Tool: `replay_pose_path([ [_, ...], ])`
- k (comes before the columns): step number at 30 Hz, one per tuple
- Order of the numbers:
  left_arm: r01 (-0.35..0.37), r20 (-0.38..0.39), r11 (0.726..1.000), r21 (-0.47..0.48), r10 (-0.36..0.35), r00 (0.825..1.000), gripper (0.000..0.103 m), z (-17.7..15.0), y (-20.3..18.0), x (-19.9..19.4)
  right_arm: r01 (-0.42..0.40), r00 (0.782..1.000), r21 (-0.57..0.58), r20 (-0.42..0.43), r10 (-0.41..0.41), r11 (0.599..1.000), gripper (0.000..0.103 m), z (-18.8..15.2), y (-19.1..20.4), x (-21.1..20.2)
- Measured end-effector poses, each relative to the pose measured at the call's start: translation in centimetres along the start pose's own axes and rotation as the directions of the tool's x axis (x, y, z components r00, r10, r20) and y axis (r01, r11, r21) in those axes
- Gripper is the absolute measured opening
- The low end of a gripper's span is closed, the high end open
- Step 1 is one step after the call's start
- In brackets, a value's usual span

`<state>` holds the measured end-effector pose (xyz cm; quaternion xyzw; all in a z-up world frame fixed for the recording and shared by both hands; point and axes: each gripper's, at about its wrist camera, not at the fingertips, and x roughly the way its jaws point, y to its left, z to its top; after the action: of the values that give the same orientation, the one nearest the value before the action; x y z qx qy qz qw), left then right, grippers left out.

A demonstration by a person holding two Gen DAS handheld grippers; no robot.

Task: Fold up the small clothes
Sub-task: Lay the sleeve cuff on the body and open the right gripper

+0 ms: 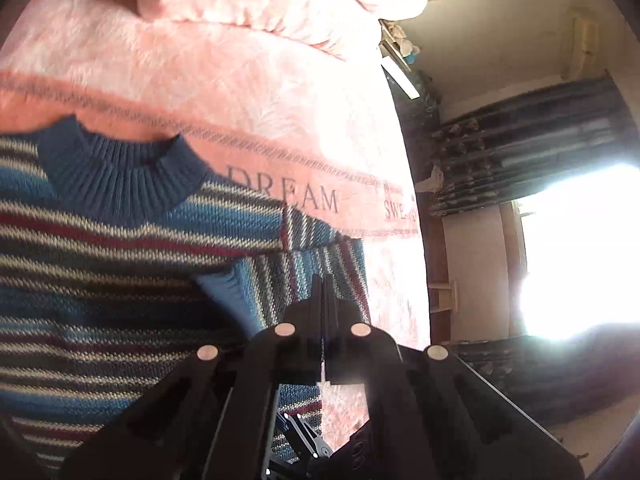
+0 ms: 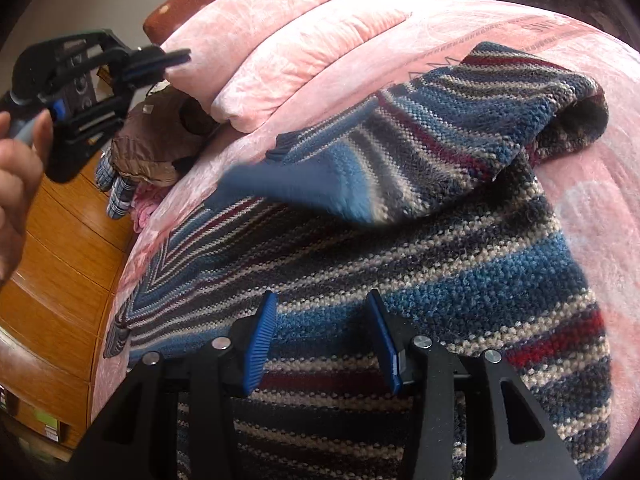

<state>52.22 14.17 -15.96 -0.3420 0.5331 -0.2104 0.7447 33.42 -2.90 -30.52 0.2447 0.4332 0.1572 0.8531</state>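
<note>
Your striped sweater (image 2: 400, 240) lies spread on the pink blanket (image 2: 320, 60) of the bed, with its blue ribbed collar (image 1: 116, 176) toward the far side, just beside the printed word "DREAM" (image 1: 284, 196). In your right wrist view one sleeve (image 2: 320, 176) is folded across the body of the sweater, and its blue cuff looks blurred.

Your right gripper (image 2: 324, 320) hangs low over the near part of the sweater. Its two blue pads (image 2: 260, 344) stand well apart and nothing is between them.

Your left gripper (image 1: 322, 284) has its fingers pressed together, and their tips meet at the striped sleeve. It seems to pinch the knit there, but the tips cover the contact, so you cannot be fully sure. The same gripper (image 2: 176, 58) also shows at the far left of the right wrist view, held in a hand (image 2: 16, 184), with the fingers together and nothing visible between the tips in that view.

Behind the sweater lie two folded pink quilts (image 2: 280, 28). To the left of the bed, a brown garment (image 2: 156, 144) and a plaid cloth (image 2: 116, 192) rest near a wooden cabinet (image 2: 60, 260).
</note>
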Motion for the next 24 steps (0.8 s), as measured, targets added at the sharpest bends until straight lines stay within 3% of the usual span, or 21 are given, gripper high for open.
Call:
replay_pose_path([
  [3,-0.003,-0.015,1.000,0.026,0.003,1.000,0.002,0.2,-0.5,-1.3,0.008,1.000,0.005,0.002,-0.008,1.000,0.047,0.1,0.0,0.1],
  [5,-0.003,-0.031,0.999,-0.034,0.002,1.000,0.037,-1.2,1.5,-1.2,0.013,1.000,0.013,0.007,-0.013,1.000,0.046,0.2,-0.1,0.1],
  [6,-0.012,-0.035,0.997,-0.074,0.010,0.999,0.068,-2.3,3.0,-0.8,0.017,1.000,0.018,0.011,-0.018,1.000,0.046,0.4,-0.4,0.0],
  [7,-0.035,-0.029,0.992,-0.123,0.032,0.999,0.073,-4.3,4.9,-0.5,0.016,1.000,0.026,0.012,-0.017,1.000,0.046,0.4,-0.5,0.0],
  [9,-0.033,-0.078,0.976,-0.217,0.016,0.997,0.071,-7.8,9.3,1.1,0.010,1.000,0.039,0.007,-0.011,0.999,0.046,0.4,-0.8,0.0],
  [12,-0.083,-0.172,0.940,-0.331,0.026,0.985,0.069,-10.3,13.9,5.2,0.009,1.000,0.037,0.005,-0.009,0.999,0.046,0.4,-1.0,0.0],
  [15,-0.044,-0.157,0.936,-0.350,-0.013,0.987,0.069,-10.9,15.1,6.6,0.008,1.000,0.046,0.004,-0.008,0.999,0.046,0.3,-1.2,0.1],
  [17,-0.023,-0.140,0.941,-0.337,-0.026,0.990,0.055,-10.4,14.8,6.6,0.008,1.000,0.046,0.003,-0.008,0.999,0.046,0.4,-1.2,0.2],
  [19,-0.038,-0.166,0.947,-0.318,-0.016,0.986,0.019,-10.0,14.3,7.1,0.009,1.000,0.045,0.004,-0.009,0.999,0.046,0.5,-1.1,0.3],
  [20,-0.040,-0.185,0.948,-0.315,-0.020,0.983,0.010,-9.9,14.1,7.5,0.008,1.000,0.046,0.004,-0.008,0.999,0.046,0.5,-1.2,0.3],
  [24,-0.052,-0.195,0.955,-0.293,-0.006,0.981,0.007,-9.0,13.1,7.9,0.004,1.000,0.047,0.003,-0.005,0.999,0.046,0.6,-1.2,0.3],
])
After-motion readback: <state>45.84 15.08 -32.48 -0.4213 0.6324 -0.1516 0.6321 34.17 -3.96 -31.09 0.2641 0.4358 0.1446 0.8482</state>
